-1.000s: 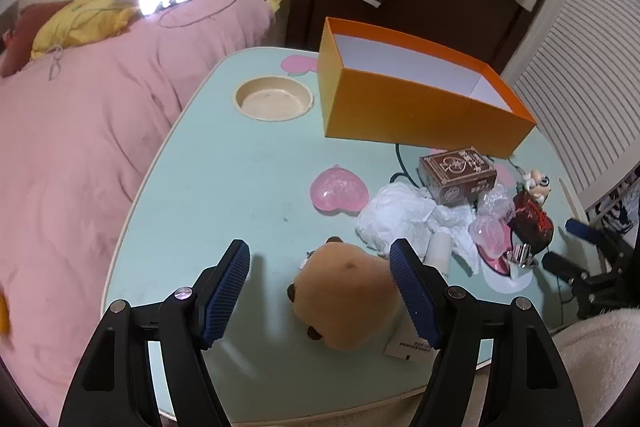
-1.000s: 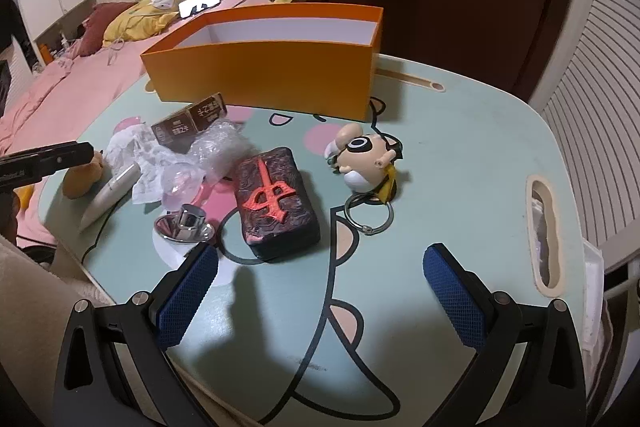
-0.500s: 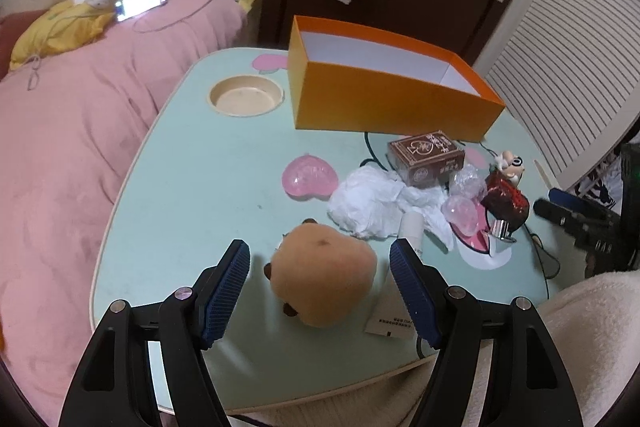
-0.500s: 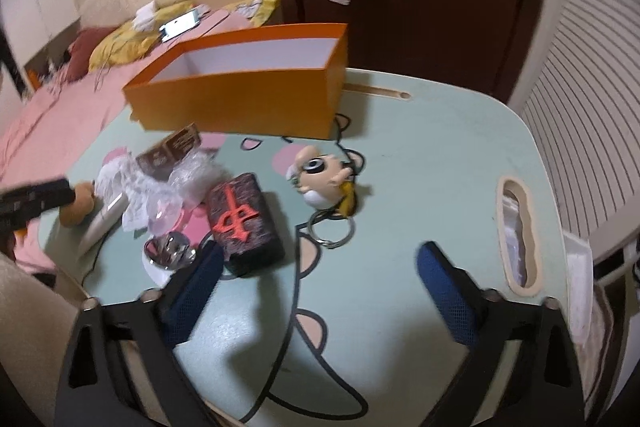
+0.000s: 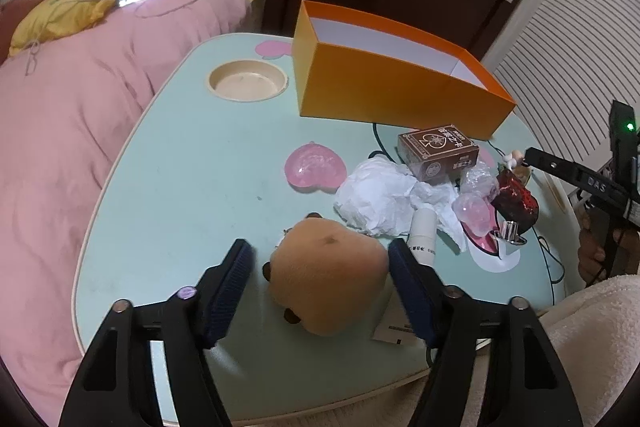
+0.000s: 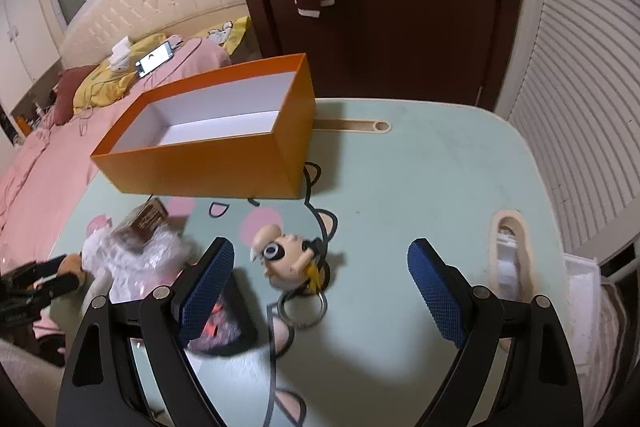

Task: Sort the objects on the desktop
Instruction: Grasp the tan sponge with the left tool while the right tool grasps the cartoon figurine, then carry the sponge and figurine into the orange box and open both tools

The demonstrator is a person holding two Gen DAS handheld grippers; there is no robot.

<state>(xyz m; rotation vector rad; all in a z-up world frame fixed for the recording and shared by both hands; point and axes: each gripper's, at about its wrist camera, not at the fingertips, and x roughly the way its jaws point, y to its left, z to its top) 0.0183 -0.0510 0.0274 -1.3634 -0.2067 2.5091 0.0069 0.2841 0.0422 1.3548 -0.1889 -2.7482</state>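
Note:
A tan round plush (image 5: 332, 279) lies on the mint table (image 5: 180, 187) between the fingers of my left gripper (image 5: 318, 249). Its jaws are closing: the right pad touches the plush, the left pad stands just clear. An open, empty orange box (image 5: 392, 95) stands at the back. My right gripper (image 6: 320, 279) is open above a small big-headed doll keychain (image 6: 284, 259) with a metal ring (image 6: 302, 307); the doll sits between the fingers, nearer the left one. A dark red pouch (image 6: 224, 323) is partly hidden behind that finger.
A brown card box (image 5: 440, 151), pink heart (image 5: 316, 167), crumpled white paper (image 5: 380, 195), white tube (image 5: 422, 235) and clear wrappers crowd the table's right. A round cup recess (image 5: 247, 83) lies at the back left. Pink bedding (image 5: 60, 127) borders the left edge.
The left gripper's fingers have narrowed around the plush, which now sits deeper between them. The right gripper has shifted and rolled over the doll, and its jaws have narrowed.

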